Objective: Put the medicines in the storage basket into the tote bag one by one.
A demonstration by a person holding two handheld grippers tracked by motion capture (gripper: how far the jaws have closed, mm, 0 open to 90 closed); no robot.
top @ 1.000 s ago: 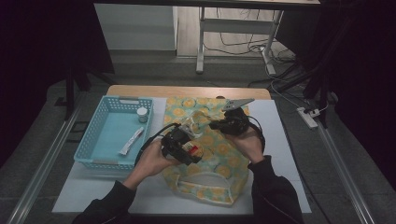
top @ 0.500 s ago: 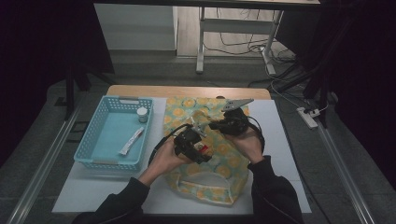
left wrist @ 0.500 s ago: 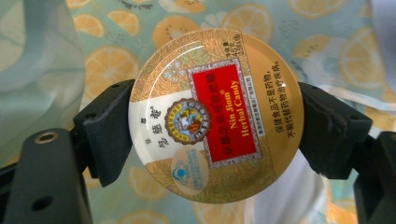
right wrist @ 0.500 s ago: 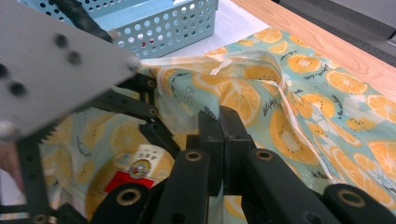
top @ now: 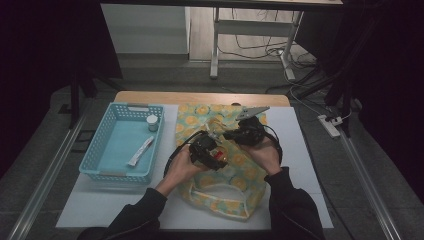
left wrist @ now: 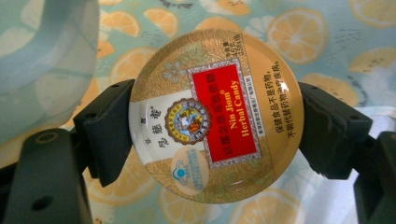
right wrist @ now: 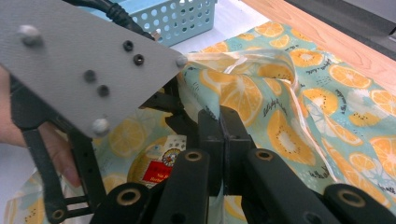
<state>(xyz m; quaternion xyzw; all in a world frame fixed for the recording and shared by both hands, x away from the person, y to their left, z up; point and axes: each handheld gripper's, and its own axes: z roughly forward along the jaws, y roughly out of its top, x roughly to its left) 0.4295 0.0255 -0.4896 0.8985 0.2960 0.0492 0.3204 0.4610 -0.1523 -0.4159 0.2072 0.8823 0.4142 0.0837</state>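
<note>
The left gripper (top: 216, 156) is clamping a round gold candy tin (left wrist: 216, 115) by its rim, one jaw on each side, face up, over the orange-print cloth bag (top: 227, 172) lying at the middle of the table (top: 300, 150). The right gripper (top: 231, 134), just to the right and slightly farther, is pinching a fold of the bag's fabric at its far opening, jaws fully together, lifting the edge. Well to the left, a light-blue basket (top: 100, 150) is holding a white tube (top: 140, 151) and a small white jar (top: 152, 122).
</note>
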